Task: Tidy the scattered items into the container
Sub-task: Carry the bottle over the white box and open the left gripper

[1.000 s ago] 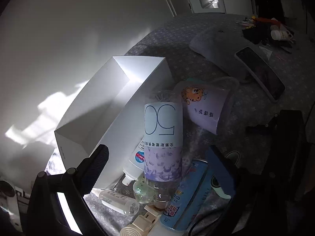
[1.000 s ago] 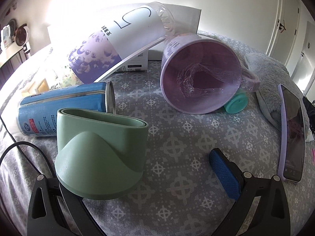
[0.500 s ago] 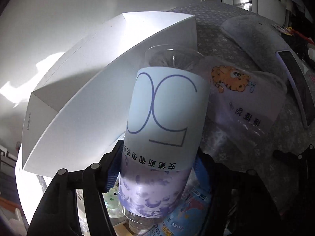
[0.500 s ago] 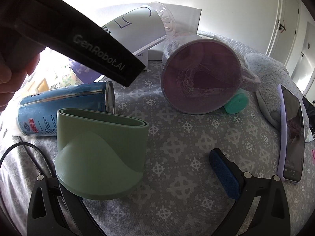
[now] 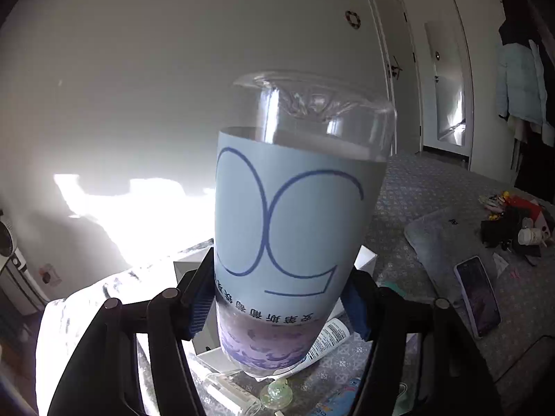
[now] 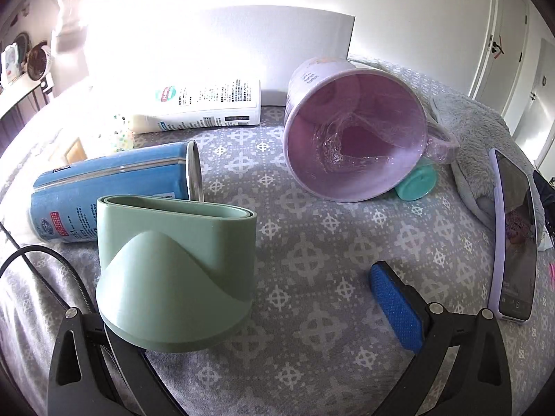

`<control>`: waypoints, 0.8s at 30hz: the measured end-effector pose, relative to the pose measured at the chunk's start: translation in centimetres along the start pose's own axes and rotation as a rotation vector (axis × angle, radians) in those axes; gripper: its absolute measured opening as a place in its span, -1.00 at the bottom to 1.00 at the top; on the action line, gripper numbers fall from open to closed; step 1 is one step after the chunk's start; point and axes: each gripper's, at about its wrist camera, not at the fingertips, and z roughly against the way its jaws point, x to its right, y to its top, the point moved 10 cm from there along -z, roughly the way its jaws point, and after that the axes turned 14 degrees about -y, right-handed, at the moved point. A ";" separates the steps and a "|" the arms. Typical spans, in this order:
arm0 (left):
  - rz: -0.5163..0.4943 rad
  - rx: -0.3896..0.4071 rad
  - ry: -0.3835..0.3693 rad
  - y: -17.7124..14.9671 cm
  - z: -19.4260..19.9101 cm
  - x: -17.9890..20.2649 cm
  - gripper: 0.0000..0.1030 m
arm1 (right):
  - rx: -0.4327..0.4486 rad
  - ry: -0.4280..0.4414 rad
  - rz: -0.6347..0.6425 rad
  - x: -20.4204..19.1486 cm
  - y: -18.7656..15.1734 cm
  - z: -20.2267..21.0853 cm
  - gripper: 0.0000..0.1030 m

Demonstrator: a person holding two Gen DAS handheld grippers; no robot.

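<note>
Now, in your left gripper (image 5: 277,312): jaws clenched on the clear plastic bottle with the pale-blue "50" label (image 5: 291,215), lifted above the bed.
Right gripper (image 6: 222,315): jaws released, holding nothing.
Container: white cardboard box (image 6: 295,45).
Left: blue can (image 6: 114,190), lilac mug (image 6: 353,138), white tube (image 6: 204,107), green nozzle (image 6: 173,277).

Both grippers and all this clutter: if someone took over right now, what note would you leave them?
Left gripper: its jaws have just closed on the big clear bottle, held in the air.
Right gripper: open, holding nothing, around the green stand.
White box: at the back of the bed.
Done: bottle picked up.
Left: drop the bottle in the box, then the blue can, white tube, purple mug and green stand.
</note>
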 end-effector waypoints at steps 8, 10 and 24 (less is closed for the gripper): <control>0.178 0.029 0.118 2.1 -6.4 -6.4 0.22 | 0.000 0.000 0.000 0.1 0.0 0.0 1.00; 0.209 -0.026 0.145 0.6 -9.1 -7.0 0.23 | 0.000 0.001 0.000 0.2 0.0 -0.1 1.00; 0.303 -0.083 0.236 -7.2 -4.3 -7.4 0.99 | 0.000 0.000 0.000 0.8 0.5 -0.8 1.00</control>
